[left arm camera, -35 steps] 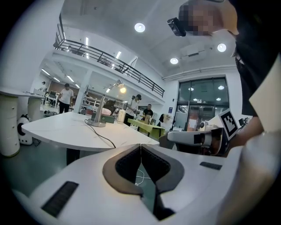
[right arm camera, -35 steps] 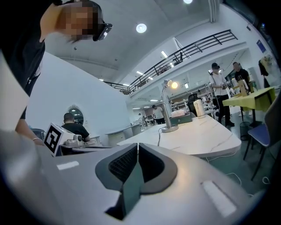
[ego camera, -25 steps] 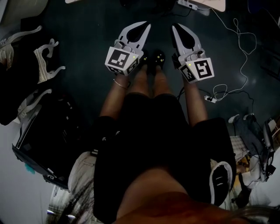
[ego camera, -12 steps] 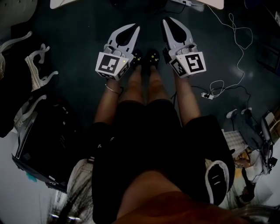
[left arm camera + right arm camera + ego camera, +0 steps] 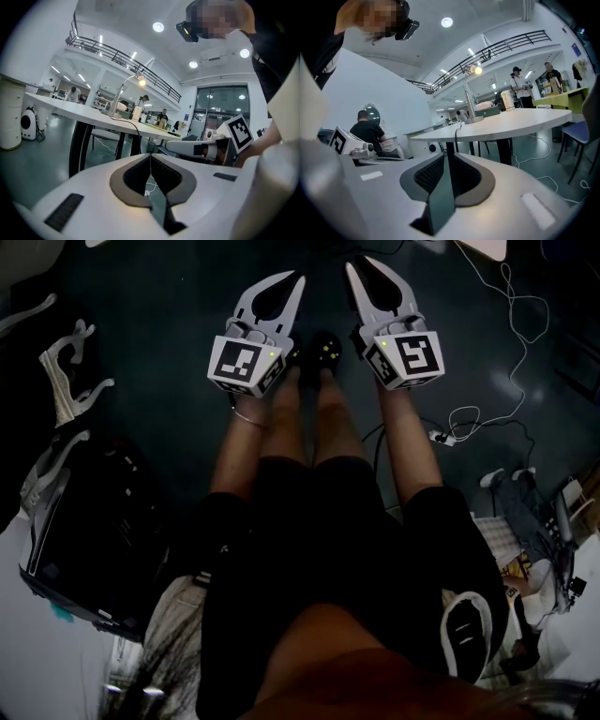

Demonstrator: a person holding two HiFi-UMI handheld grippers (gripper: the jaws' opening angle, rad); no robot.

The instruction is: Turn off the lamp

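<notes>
The lamp [image 5: 476,70] is lit, a thin-stemmed desk lamp on a white table [image 5: 520,119], far beyond my right gripper [image 5: 446,154]. In the left gripper view the lamp [image 5: 140,82] glows on the same table [image 5: 70,111], also far off. My left gripper [image 5: 150,155] is shut and empty. The right gripper's jaws are opening, a narrow gap with nothing in it. Seen from the head, my left gripper [image 5: 300,279] and right gripper [image 5: 351,268] hang side by side over the dark floor, in front of the person's legs.
White cables [image 5: 511,334] trail across the floor at the right. A black case [image 5: 84,540] and white hangers [image 5: 66,371] lie at the left. A blue chair [image 5: 581,136] stands by the table. People stand in the background [image 5: 518,86].
Both grippers have sunk lower in front of the legs and sit nearer the top of the head view. They stay side by side.
</notes>
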